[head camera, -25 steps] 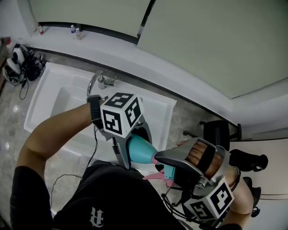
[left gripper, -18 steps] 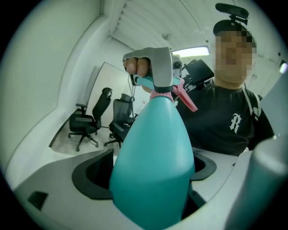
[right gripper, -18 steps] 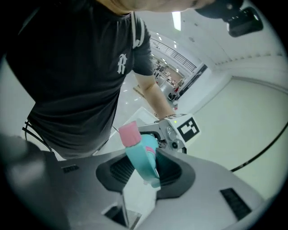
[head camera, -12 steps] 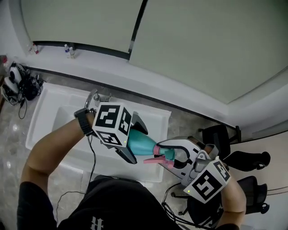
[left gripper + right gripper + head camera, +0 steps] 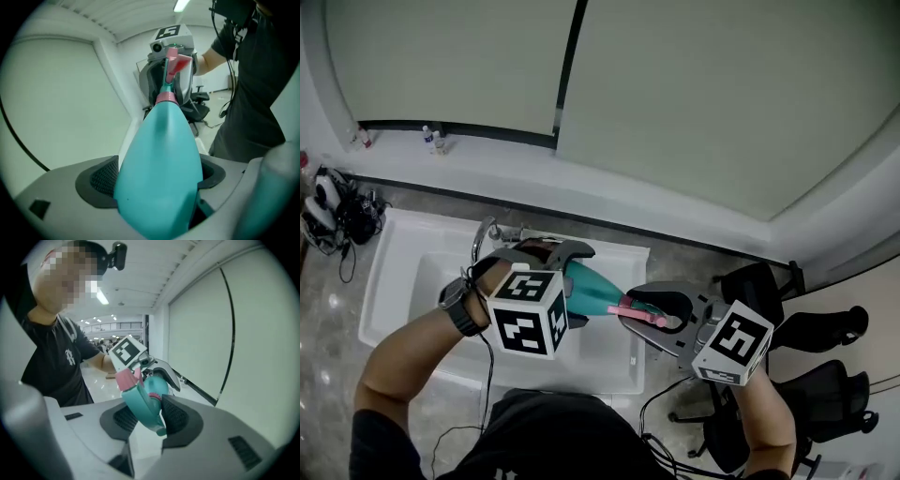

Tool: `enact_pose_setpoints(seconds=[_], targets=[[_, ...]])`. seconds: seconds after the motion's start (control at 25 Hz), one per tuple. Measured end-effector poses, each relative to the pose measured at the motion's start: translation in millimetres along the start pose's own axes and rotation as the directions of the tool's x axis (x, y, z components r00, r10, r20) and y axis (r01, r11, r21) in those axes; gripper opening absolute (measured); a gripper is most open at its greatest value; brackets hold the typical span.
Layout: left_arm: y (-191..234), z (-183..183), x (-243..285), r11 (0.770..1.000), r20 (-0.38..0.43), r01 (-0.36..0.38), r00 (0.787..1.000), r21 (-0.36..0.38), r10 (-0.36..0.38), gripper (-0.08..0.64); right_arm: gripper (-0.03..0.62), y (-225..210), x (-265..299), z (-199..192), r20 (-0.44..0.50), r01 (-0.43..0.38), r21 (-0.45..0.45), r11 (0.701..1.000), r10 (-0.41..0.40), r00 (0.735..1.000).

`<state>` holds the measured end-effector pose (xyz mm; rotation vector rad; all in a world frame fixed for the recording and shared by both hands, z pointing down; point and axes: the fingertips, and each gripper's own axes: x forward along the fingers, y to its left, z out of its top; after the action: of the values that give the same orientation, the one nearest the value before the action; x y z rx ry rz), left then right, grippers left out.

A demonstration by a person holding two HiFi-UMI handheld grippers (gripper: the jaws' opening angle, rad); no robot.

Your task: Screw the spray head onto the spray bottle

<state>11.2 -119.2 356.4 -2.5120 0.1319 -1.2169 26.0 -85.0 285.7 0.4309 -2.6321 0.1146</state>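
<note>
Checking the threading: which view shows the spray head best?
The right gripper view: the spray head sits close, centred. The left gripper view shows it small beyond the bottle; the head view, partly hidden.

spray head [image 5: 172,66] on teal spray bottle [image 5: 159,164]

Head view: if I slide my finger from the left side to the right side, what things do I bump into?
black cables → white sink → wrist watch → spray bottle → spray head → black chair
</note>
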Motion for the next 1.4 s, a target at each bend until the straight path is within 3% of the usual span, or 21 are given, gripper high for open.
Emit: enact_pose_setpoints(seconds=[0.12, 0.28, 0.48, 0.76, 0.84, 0.92, 1.0, 1.2, 1.28, 1.4], targets=[[14, -4, -2, 0.987, -0.052, -0.14, 0.988, 0.081, 0.144, 0.468, 0.129, -9, 2, -3, 0.051, -0.011, 0.168, 0.986, 0.003, 0.999], [23, -6, -7, 0.936, -0.085, -0.28, 0.949, 0.212, 0.303, 0.462, 0.129, -14, 6, -10, 0.117, -0.064, 0.376, 0.925, 0.021, 0.993], [33, -3, -14, 0.834, -0.053, -0.434, 0.877, 0.34, 0.478, 0.459, 0.129, -21, 7, -16, 0.215, -0.173, 0.604, 0.778, 0.049, 0.975], [43, 3, -22, 0.696, 0.022, -0.559, 0.787, 0.451, 0.617, 0.442, 0.129, -35, 9, -20, 0.301, -0.264, 0.775, 0.574, 0.032, 0.953], [42, -3, -22, 0.694, 0.025, -0.559, 0.786, 0.455, 0.617, 0.433, 0.129, -36, 14, -18, 0.309, -0.27, 0.797, 0.54, 0.02, 0.951], [41, -12, -18, 0.729, -0.004, -0.531, 0.807, 0.433, 0.59, 0.426, 0.129, -35, 21, -19, 0.298, -0.261, 0.804, 0.535, 0.019, 0.954], [42, -18, -12, 0.752, -0.045, -0.501, 0.82, 0.429, 0.571, 0.428, 0.129, -34, 23, -21, 0.279, -0.243, 0.799, 0.55, 0.02, 0.96], [45, -28, 4, 0.754, -0.142, -0.419, 0.822, 0.506, 0.552, 0.437, 0.129, -30, 18, -21, 0.209, -0.178, 0.763, 0.621, 0.023, 0.978], [46, -27, 4, 0.757, -0.143, -0.414, 0.825, 0.506, 0.546, 0.437, 0.129, -29, 18, -20, 0.199, -0.171, 0.765, 0.62, 0.026, 0.98], [45, -26, 3, 0.762, -0.126, -0.415, 0.834, 0.498, 0.537, 0.426, 0.129, -28, 20, -20, 0.195, -0.17, 0.787, 0.593, 0.022, 0.981]])
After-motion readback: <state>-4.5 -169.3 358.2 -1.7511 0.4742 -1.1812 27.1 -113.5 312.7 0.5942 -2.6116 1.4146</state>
